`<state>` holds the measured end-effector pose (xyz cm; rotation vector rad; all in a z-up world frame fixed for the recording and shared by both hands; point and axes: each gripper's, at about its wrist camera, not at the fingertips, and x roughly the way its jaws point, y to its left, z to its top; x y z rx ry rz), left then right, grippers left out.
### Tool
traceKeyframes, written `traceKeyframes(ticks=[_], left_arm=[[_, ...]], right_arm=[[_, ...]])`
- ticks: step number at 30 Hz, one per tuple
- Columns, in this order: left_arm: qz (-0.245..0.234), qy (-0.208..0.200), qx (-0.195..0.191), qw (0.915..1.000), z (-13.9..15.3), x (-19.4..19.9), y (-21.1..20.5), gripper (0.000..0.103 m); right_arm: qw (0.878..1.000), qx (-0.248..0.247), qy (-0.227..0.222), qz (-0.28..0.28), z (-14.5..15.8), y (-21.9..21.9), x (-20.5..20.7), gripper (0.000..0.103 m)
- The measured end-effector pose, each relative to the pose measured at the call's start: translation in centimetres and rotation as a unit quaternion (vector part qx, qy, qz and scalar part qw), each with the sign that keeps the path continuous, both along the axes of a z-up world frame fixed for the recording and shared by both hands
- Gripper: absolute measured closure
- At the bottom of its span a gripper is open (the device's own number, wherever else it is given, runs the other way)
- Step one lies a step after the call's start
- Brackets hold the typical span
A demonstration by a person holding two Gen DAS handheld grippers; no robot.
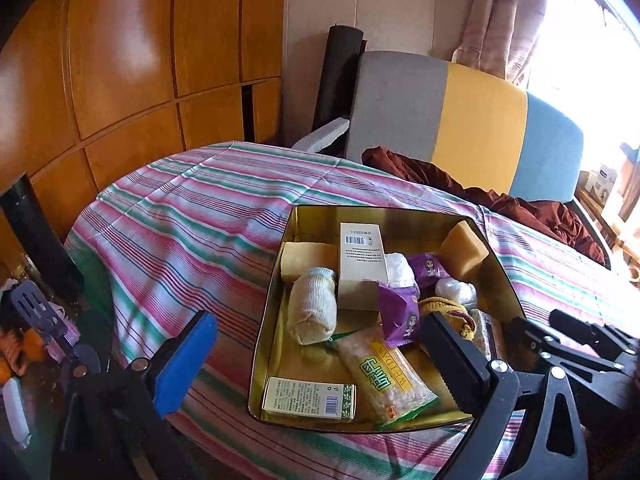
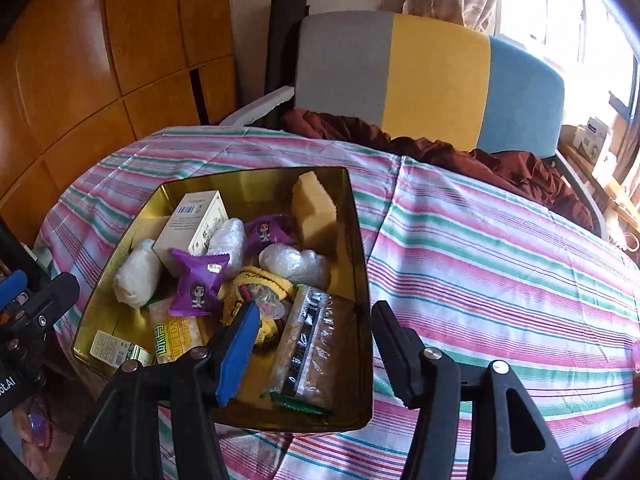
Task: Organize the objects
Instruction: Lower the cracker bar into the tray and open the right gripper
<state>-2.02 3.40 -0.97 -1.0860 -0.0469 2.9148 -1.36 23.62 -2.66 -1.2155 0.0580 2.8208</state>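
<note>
A gold metal tin (image 1: pixel 276 280) (image 2: pixel 352 216) sits on the striped tablecloth, full of small items: a cream carton (image 1: pixel 362 264) (image 2: pixel 192 224), purple snack packets (image 1: pixel 400 316) (image 2: pixel 198 284), yellow sponges (image 1: pixel 464 256) (image 2: pixel 314 208), a Weidan snack bag (image 1: pixel 384 376), a green-and-white carton (image 1: pixel 308 398), a wrapped white roll (image 1: pixel 312 308) (image 2: pixel 134 276) and a brown clear-wrapped bar (image 2: pixel 308 348). My left gripper (image 1: pixel 320 348) is open and empty above the tin's near end. My right gripper (image 2: pixel 316 340) is open and empty above the tin's near right corner.
The striped cloth (image 2: pixel 500 264) covers a round table. Behind it stands a grey, yellow and blue chair (image 2: pixel 436 76) with dark red fabric (image 2: pixel 460 156) on the seat. Wooden cabinets (image 1: pixel 120 60) are on the left. Clutter (image 1: pixel 36 336) lies on the floor at left.
</note>
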Motion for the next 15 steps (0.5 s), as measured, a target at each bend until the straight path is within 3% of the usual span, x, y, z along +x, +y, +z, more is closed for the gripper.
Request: traceKeyframes(ticks=[6, 11, 15], left_arm=[[0.0, 0.007, 0.003, 1.0, 0.7, 1.1, 0.4, 0.0], [0.004, 0.026, 0.005, 0.9996, 1.2, 2.3, 0.6, 0.0], [0.012, 0.017, 0.005, 0.9998, 1.1, 2.4, 0.5, 0.0]], right_arm=[[1.0, 0.01, 0.023, -0.018, 1.1, 0.5, 1.2, 0.041], [1.0, 0.009, 0.021, -0.01, 0.8, 0.0, 1.7, 0.041], [1.0, 0.007, 0.019, -0.004, 0.7, -0.4, 2.0, 0.041]])
